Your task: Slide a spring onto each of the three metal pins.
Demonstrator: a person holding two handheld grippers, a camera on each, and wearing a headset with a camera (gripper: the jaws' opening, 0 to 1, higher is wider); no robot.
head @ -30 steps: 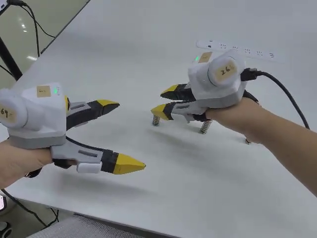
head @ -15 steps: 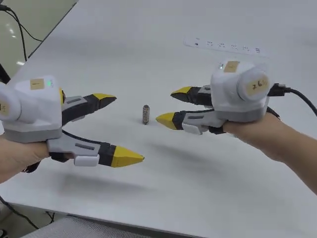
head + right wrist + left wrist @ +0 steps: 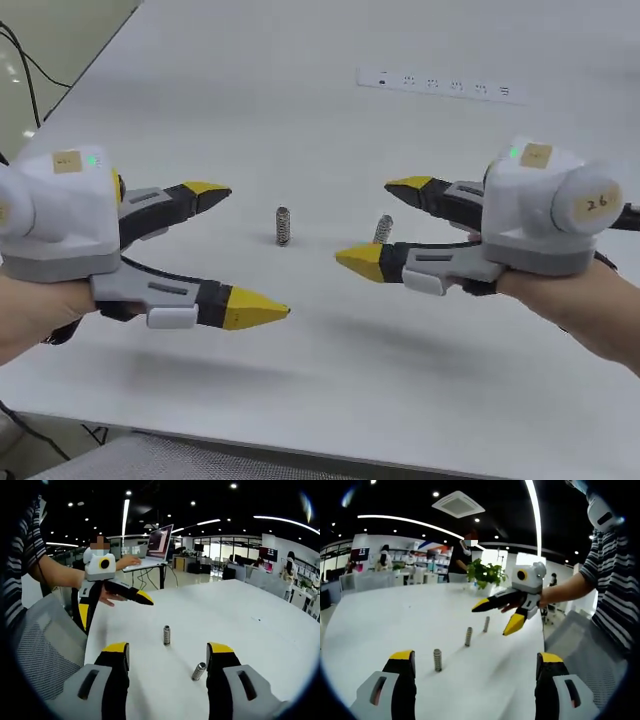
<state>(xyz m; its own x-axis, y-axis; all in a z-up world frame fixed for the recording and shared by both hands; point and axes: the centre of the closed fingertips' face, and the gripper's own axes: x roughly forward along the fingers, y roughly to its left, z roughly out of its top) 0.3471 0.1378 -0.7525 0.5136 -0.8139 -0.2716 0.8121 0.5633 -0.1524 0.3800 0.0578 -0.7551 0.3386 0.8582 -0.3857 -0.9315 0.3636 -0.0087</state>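
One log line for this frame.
left gripper: open, empty | right gripper: open, empty | springs: three standing in a row on table, none gripped

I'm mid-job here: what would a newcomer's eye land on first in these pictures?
Two yellow-tipped grippers, both open, face each other over the white table: the left gripper at near left, the right gripper at right. Between them stand small coils: an upright spring mid-table and a leaning spring close by the right gripper's jaws.
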